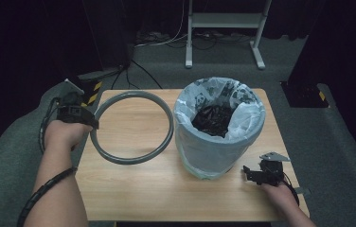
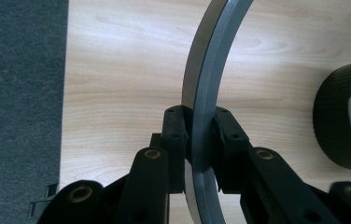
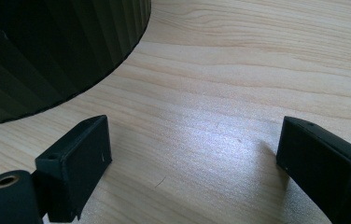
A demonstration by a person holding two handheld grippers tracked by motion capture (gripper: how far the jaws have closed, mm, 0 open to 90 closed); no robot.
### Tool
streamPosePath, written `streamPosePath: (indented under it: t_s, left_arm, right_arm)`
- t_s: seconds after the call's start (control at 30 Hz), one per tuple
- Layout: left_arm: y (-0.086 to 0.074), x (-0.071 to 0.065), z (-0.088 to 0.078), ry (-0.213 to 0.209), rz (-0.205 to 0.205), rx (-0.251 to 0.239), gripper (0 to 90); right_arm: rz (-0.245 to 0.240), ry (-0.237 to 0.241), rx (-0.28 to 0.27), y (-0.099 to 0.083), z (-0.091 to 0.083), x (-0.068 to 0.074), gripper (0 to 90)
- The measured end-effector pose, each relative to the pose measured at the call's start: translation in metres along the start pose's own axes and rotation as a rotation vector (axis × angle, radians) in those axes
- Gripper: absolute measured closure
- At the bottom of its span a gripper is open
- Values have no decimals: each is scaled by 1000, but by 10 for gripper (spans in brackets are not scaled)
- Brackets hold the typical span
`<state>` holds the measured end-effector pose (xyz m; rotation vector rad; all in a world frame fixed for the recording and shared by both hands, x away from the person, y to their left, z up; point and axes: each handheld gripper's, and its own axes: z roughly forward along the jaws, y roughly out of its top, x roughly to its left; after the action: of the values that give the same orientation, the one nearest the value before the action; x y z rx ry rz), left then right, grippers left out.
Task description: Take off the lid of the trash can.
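Observation:
A grey plastic ring [image 1: 133, 126] lies over the left half of the wooden table [image 1: 133, 189]. My left gripper [image 1: 91, 124] is shut on the ring's left rim; in the left gripper view the two black pads [image 2: 176, 128] press the grey band [image 2: 206, 93] from both sides. A dark ribbed bin [image 1: 218, 130] lined with a pale printed bag stands right of the ring, with black crumpled material inside. My right gripper [image 1: 249, 174] rests low on the table at the bin's right foot. Its jaws stand wide open over bare wood [image 3: 192, 154], the bin's ribbed wall [image 3: 47, 51] just beyond.
The table's left edge [image 2: 65, 93] runs close beside the left gripper, with grey carpet below. A white metal stand [image 1: 223, 33] and cables sit on the floor behind the table. Dark curtains close the back.

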<state>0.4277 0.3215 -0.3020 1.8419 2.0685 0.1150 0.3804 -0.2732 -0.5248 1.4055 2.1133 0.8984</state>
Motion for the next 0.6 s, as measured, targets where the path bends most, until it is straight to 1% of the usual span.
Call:
streamPosePath:
  t_s: [0.07, 0.17, 0.43, 0.5, 0.6]
  left_arm:
    - [-3, 0, 10, 1, 12, 16, 765]
    - [-6, 1, 22, 2, 20, 27, 765]
    - [-15, 5, 49, -4, 16, 42, 765]
    - [-18, 7, 57, -10, 14, 58, 765]
    - [-24, 12, 70, -4, 17, 76, 765]
  right_arm:
    - [-1, 0, 0, 0, 0, 0, 96]
    - [-1, 0, 1, 0, 0, 0, 97]
    - [-2, 1, 1, 0, 0, 0, 96]
    - [-2, 1, 0, 0, 0, 0, 96]
    - [-1, 0, 2, 0, 0, 0, 96]
